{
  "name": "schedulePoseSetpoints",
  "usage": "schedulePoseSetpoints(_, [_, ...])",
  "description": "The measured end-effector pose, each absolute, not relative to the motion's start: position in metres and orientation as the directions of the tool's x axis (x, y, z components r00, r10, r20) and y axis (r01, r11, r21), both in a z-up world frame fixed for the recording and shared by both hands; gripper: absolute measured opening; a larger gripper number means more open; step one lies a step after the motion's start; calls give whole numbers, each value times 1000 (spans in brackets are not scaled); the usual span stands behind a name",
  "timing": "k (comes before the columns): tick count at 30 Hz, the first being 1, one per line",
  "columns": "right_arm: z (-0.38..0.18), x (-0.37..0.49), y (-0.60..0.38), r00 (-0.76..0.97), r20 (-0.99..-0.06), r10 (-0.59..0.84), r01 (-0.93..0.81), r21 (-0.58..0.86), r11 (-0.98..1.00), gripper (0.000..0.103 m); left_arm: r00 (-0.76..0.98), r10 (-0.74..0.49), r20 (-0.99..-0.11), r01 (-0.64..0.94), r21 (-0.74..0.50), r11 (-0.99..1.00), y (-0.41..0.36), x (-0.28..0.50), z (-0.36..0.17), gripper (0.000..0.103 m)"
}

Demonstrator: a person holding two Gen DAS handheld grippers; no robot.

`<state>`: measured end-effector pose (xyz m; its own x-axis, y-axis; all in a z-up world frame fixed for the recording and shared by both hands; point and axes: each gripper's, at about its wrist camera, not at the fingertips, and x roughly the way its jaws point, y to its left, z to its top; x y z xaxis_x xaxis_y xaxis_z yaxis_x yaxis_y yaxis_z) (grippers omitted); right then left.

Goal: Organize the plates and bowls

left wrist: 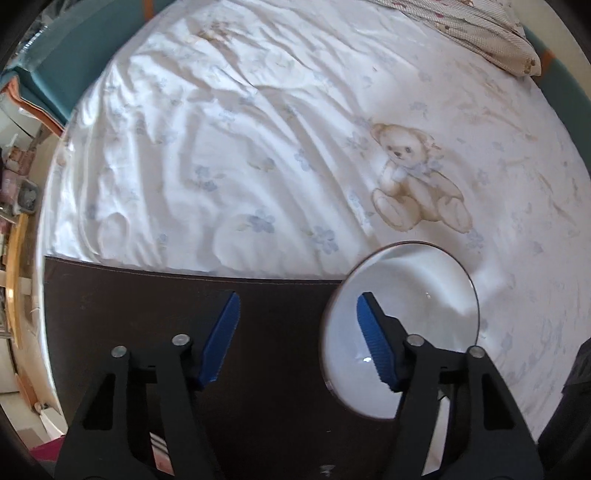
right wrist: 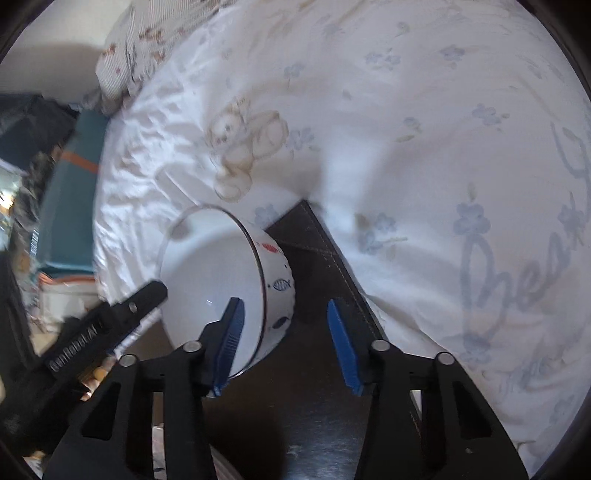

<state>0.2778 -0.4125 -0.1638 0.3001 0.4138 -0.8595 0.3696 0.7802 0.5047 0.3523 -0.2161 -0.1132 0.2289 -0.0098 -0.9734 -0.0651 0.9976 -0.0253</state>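
A white bowl [left wrist: 402, 325] with a thin dark rim sits on a dark brown mat [left wrist: 184, 314] at its right end, on the bed. My left gripper [left wrist: 297, 306] is open over the mat, its right finger over the bowl's inside. In the right wrist view the bowl [right wrist: 218, 280] shows small red and blue patterns outside. My right gripper [right wrist: 286, 315] is open, its left finger [right wrist: 231, 332] inside the bowl and the bowl's wall between the jaws. The left gripper's black finger [right wrist: 122, 310] shows at the bowl's left.
A white bedsheet [left wrist: 258, 129] printed with teddy bears and blue flowers covers the bed. A patterned pillow [left wrist: 480, 29] lies at the far right corner. A teal bed frame [left wrist: 74, 55] and cluttered furniture [left wrist: 18, 184] stand at the left.
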Motion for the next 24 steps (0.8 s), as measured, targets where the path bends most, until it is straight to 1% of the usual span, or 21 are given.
schedulePoseSetpoints(1, [-165, 278, -412, 298, -861, 411, 374, 502, 780, 45, 223, -14, -975, -55, -26, 998, -219, 353, -116, 52])
schedulePoseSetpoints(4, [-171, 279, -414, 287, -865, 411, 398, 498, 771, 41, 196, -28, -980, -23, -33, 999, -227, 356, -127, 41])
schedulePoseSetpoints(8, [-173, 280, -415, 286, -866, 410, 402, 497, 769, 39, 188, -20, -982, -8, -22, 1000, -233, 355, -135, 35])
schedulePoseSetpoints(9, [-174, 280, -415, 287, -865, 412, 405, 499, 766, 38, 187, -20, -982, -3, -21, 1000, -235, 355, -137, 32])
schedulePoseSetpoints(11, [-174, 280, -414, 286, -859, 425, 409, 511, 756, 32, 179, -20, -984, 6, -20, 1000, -237, 356, -141, 25])
schedulePoseSetpoints(12, [-173, 281, -413, 286, -859, 424, 408, 510, 757, 31, 172, -22, -985, 9, -21, 1000, -239, 357, -144, 20])
schedulePoseSetpoints(13, [-172, 281, -411, 284, -862, 419, 405, 504, 763, 30, 168, -15, -986, 10, -13, 1000, -240, 357, -146, 18])
schedulePoseSetpoints(16, [-176, 283, -409, 271, -863, 427, 398, 504, 766, 30, 173, -2, -985, 12, 0, 1000, -240, 358, -148, 15])
schedulePoseSetpoints(24, [-186, 289, -403, 243, -864, 441, 384, 503, 774, 30, 206, 5, -979, 55, 16, 998, -249, 356, -149, 13])
